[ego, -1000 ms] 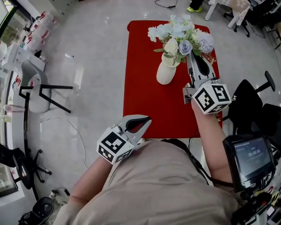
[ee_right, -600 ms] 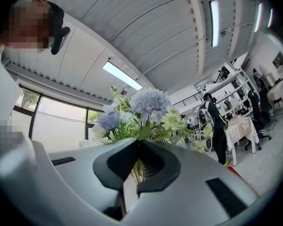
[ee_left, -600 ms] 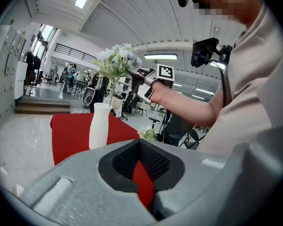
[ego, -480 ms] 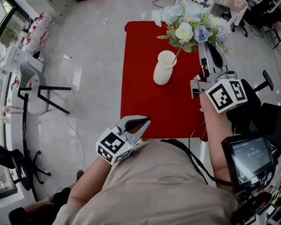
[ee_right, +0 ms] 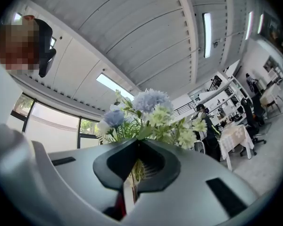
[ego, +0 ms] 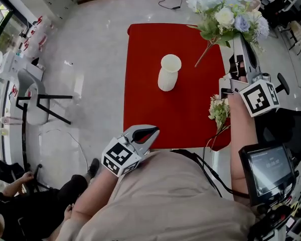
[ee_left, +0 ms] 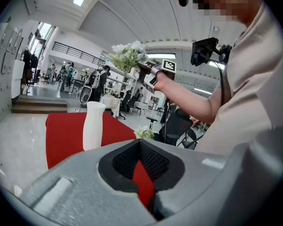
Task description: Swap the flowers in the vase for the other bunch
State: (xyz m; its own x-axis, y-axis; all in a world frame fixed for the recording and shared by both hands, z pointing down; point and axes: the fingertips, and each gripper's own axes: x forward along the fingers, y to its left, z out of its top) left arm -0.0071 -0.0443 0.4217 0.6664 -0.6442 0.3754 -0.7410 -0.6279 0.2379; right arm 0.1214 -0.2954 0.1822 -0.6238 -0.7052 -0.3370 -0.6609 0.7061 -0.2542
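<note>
The white ribbed vase (ego: 168,72) stands empty on the red table (ego: 145,109); it also shows in the left gripper view as the vase (ee_left: 93,125). My right gripper (ego: 240,40) is raised above the table's far right corner, shut on the stems of the blue and white bouquet (ego: 226,14). In its own view the bouquet (ee_right: 148,114) rises just past the jaws of my right gripper (ee_right: 137,147). The other small bunch (ego: 218,111) lies at the table's right edge. My left gripper (ego: 143,133) hovers at the near edge, shut and empty.
A black-legged stool (ego: 45,102) stands on the pale floor at the left. A screen device (ego: 268,167) and dark office chairs (ego: 286,119) crowd the right side. A person's legs (ego: 45,205) show at the lower left.
My right gripper has lifted the bouquet out of the vase, up and to the right. The vase now stands empty. The second bunch has come into view. The left gripper barely moved.
</note>
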